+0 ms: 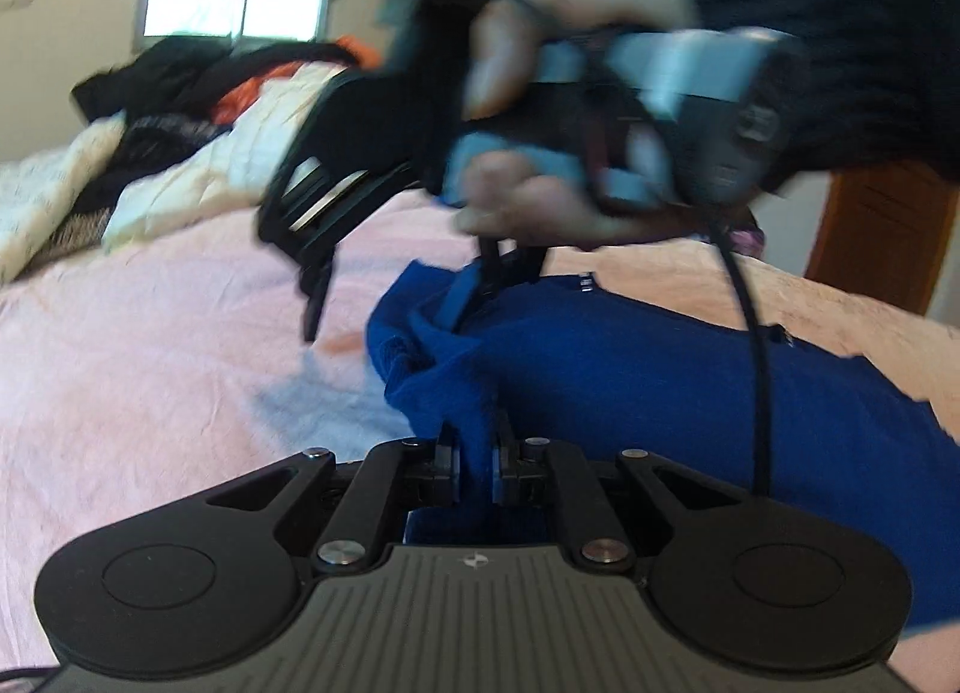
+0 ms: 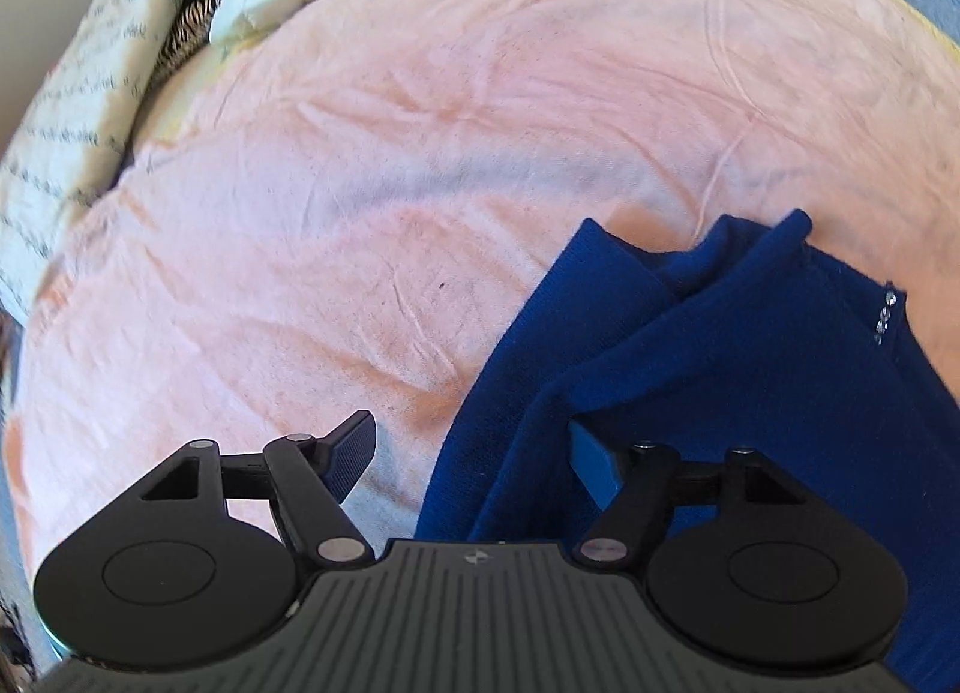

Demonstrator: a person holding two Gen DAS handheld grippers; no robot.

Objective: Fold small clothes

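A blue knit garment (image 1: 630, 369) lies on a pink bed sheet (image 1: 150, 345). My left gripper (image 1: 477, 468) is shut on a bunched fold of the blue garment at its near edge. In the left wrist view, my right gripper (image 1: 384, 273) hovers just beyond, blurred, held by a hand, one finger at the cloth's far edge. In the right wrist view, my right gripper (image 2: 474, 453) is open wide, its jaws straddling the left edge of the blue garment (image 2: 690, 357), which has several folds. The pink sheet (image 2: 360, 183) fills the rest of that view.
A heap of cream quilt (image 1: 198, 177) and dark and orange clothes (image 1: 180, 81) lies at the bed's far side under a window (image 1: 234, 6). A wooden door (image 1: 882, 237) stands at right. The quilt (image 2: 78, 105) also shows at the right wrist view's upper left.
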